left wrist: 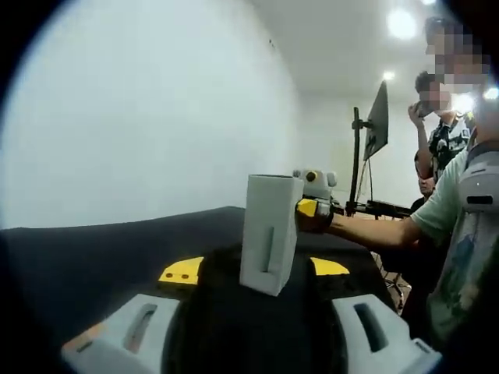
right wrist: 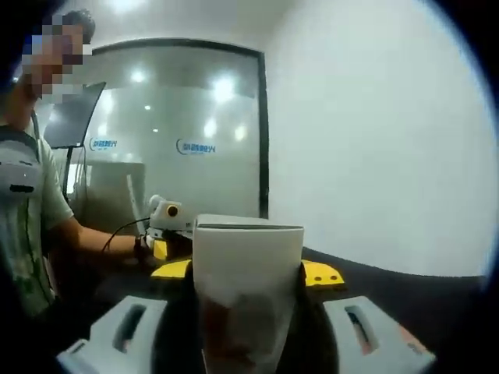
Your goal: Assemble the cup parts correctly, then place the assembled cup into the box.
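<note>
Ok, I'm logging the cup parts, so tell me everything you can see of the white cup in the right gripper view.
The white cup stands upright, centred just ahead of the right gripper. It tapers downward from a wide flat top edged by a thin dark line. Its wall looks like matte, slightly translucent plastic or paper, with a faint reddish tint low down. The jaws stand wide on either side, with a gap to the cup. Its base and whatever supports it are hidden.

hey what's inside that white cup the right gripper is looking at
In the right gripper view the white cup stands between the jaws, and something reddish-brown shows dimly through its lower wall. What it is cannot be told; the rim is seen side-on, so the inside is hidden.
</note>
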### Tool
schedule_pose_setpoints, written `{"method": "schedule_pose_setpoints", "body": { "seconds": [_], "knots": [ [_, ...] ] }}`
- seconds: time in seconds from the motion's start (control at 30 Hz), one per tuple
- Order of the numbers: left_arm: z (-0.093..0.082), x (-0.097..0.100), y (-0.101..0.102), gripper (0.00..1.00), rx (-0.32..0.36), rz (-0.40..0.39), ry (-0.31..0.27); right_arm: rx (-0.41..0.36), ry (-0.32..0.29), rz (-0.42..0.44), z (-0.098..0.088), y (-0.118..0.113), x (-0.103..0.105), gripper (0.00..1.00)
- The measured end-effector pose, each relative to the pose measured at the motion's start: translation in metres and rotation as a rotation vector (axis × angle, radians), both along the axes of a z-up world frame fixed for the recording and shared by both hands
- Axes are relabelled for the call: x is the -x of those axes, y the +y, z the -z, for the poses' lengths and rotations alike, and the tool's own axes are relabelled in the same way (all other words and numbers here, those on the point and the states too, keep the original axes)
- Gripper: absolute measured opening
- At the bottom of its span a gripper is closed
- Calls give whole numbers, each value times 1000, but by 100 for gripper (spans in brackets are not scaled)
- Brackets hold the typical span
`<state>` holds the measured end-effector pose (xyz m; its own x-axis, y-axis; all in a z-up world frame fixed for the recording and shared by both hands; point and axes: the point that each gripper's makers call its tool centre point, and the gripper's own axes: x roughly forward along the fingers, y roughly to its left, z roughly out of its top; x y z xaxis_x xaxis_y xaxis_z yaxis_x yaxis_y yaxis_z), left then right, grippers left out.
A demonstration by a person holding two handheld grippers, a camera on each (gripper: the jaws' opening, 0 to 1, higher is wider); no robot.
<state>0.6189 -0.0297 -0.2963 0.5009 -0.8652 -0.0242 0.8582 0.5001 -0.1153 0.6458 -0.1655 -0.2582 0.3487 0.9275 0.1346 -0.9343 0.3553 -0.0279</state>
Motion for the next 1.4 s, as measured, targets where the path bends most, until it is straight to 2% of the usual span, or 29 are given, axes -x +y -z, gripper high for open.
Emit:
{"method": "schedule_pose_setpoints", "body": {
  "seconds": [0.03,0.1,0.13,0.2,0.3,0.43,0.5,0.57,0.6,0.77,0.83,0.97,1.0,1.07,1.13,1.17,1.23,1.27,1.33,1.4],
  "knots": [
    [-1,-1,0,47,0,1,-1,4,3,-2,-1,0,1,50],
    [-2,-2,2,48,0,5,3,-28,78,-40,-2,0,4,52],
    [-2,-2,1,50,0,10,7,-13,62,-31,-2,-3,1,56],
    [-3,-1,-2,58,-1,15,15,27,73,-14,2,-7,3,67],
    [-4,-4,0,73,-12,28,29,112,41,40,0,-35,8,67],
    [-6,-2,9,85,-25,-4,45,96,50,107,-11,-70,30,73],
    [-12,-3,16,96,6,-45,49,95,52,173,-12,-90,43,82],
    [-16,0,25,96,24,-63,58,93,68,223,-9,-108,52,92],
    [-18,2,28,96,29,-100,41,92,54,257,-7,-117,57,93],
    [-9,17,46,96,-2,-194,2,58,24,420,5,-167,67,93],
    [-7,24,51,96,30,-223,-22,25,26,459,10,-183,75,93],
    [10,38,59,96,37,-272,-20,-21,42,513,27,-207,90,93],
    [14,31,64,96,29,-284,-19,-23,46,523,33,-213,93,93],
    [24,32,71,96,14,-308,-13,-30,49,566,44,-226,96,91],
    [25,37,76,96,54,-338,-22,-38,55,588,52,-234,96,90],
    [26,38,78,96,85,-349,-12,-49,75,601,58,-254,93,88],
    [29,37,85,96,132,-378,-8,-60,82,620,65,-258,91,88],
    [32,32,100,96,157,-396,-9,-55,80,629,69,-259,91,88],
    [39,31,98,96,97,-390,1,-41,66,634,65,-254,93,88],
    [33,34,91,96,115,-370,-33,-61,66,620,63,-250,93,88]
  ]
}}
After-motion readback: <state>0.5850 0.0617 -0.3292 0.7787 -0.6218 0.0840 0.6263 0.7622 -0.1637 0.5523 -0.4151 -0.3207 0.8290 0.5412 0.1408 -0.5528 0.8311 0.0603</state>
